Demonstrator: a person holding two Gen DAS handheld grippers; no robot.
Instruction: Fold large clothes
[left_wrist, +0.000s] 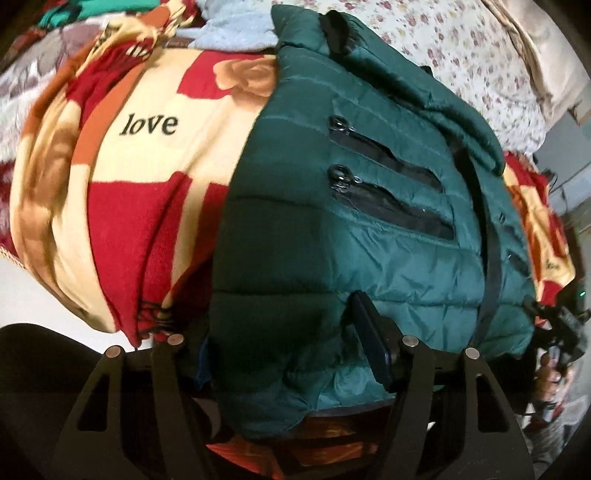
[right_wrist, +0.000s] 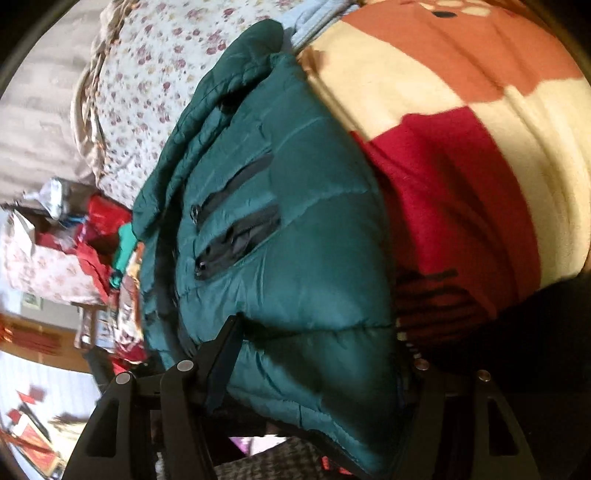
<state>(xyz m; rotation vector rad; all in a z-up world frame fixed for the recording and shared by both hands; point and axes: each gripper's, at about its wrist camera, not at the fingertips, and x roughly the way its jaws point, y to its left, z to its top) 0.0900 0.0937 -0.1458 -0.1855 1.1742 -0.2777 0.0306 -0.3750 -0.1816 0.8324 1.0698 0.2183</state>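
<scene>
Lying lengthwise on blanket (left_wrist: 155, 177), green puffer jacket (left_wrist: 369, 229), zipped pockets up

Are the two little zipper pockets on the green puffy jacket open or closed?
Open. Both pocket zippers on the green jacket gape, showing black lining.

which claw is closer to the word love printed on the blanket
Left. The left claw grips the green jacket along the edge bordering the word love. The right claw grips the jacket's opposite end, seen at the far right of the left view.
</scene>
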